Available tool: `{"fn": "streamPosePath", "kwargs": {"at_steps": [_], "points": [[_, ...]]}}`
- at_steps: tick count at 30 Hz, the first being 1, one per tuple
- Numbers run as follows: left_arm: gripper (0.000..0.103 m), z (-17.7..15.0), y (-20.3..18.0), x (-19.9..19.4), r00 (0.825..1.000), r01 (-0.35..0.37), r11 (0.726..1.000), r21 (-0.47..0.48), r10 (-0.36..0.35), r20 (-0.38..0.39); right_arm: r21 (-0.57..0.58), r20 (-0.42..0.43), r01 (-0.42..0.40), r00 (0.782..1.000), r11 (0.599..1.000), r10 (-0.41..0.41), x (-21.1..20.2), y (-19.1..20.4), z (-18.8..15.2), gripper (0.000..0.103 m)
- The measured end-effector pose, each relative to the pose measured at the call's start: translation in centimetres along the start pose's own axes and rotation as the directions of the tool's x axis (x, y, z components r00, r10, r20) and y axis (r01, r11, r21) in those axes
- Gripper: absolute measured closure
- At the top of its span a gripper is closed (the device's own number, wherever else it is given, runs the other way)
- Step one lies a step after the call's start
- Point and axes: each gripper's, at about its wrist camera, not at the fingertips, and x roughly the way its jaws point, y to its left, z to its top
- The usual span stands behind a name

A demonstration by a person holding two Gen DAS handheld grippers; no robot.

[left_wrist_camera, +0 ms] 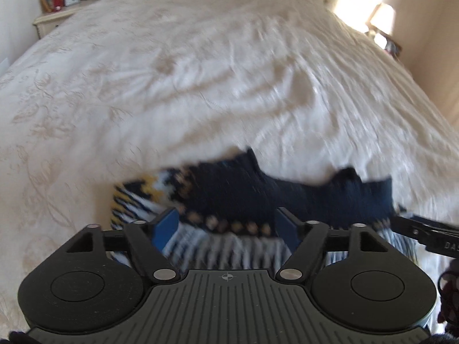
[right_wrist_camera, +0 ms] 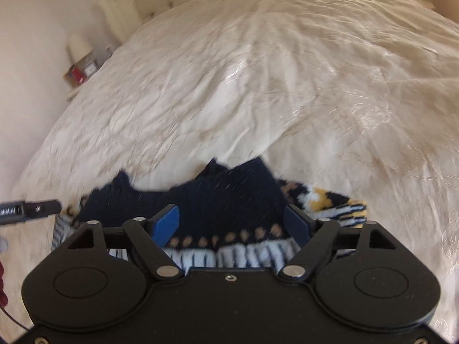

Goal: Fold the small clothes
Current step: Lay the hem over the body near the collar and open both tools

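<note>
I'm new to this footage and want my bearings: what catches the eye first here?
A dark navy knitted garment with white, yellow and tan patterning lies on a wide cream bedspread, right at the near edge. Both grippers, left and right, hang just above it with blue pads spread apart, gripping nothing. A cluttered nightstand stands beyond the bed.

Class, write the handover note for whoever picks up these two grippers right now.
Left gripper: open, nothing held, above the knitted garment.
Right gripper: open, nothing held, above the same garment.
Garment lies on the cream bedspread, navy part folded over the striped part.
Done: it looks like one fold laid and released.
Left: check the fold through the blur, then finish or tidy it.
</note>
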Motion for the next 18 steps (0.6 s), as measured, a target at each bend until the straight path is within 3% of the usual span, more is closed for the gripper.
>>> {"fn": "streamPosePath", "kwargs": {"at_steps": [4,6,12,17,18], "points": [[0.017,-1.9,-1.9,0.7,0.999,-0.021,0.997,0.069,0.024,-0.046,-0.115,-0.052,-0.011,0.999,0.993,0.005,0.3,2.5,-1.9,0.002],[0.007,-2.2,-2.4,1.3,0.997,-0.035,0.994,0.100,0.042,-0.072,-0.164,-0.070,-0.011,0.998,0.986,-0.001,0.6,3.5,-2.5,0.000],[0.007,-2.4,-2.2,3.8,0.986,-0.099,0.985,0.144,0.117,-0.120,-0.235,-0.141,-0.003,0.990,0.972,-0.030,3.1,4.6,-2.4,0.000],[0.006,-1.3,0.0,6.1,0.974,-0.148,0.982,0.116,0.165,-0.153,-0.255,-0.148,0.081,0.982,0.963,-0.121,5.9,2.7,-0.8,0.000],[0.000,-1.1,0.4,6.5,0.973,-0.153,0.982,0.107,0.169,-0.161,-0.240,-0.149,0.094,0.980,0.966,-0.133,6.4,2.0,-0.3,0.000]]}}
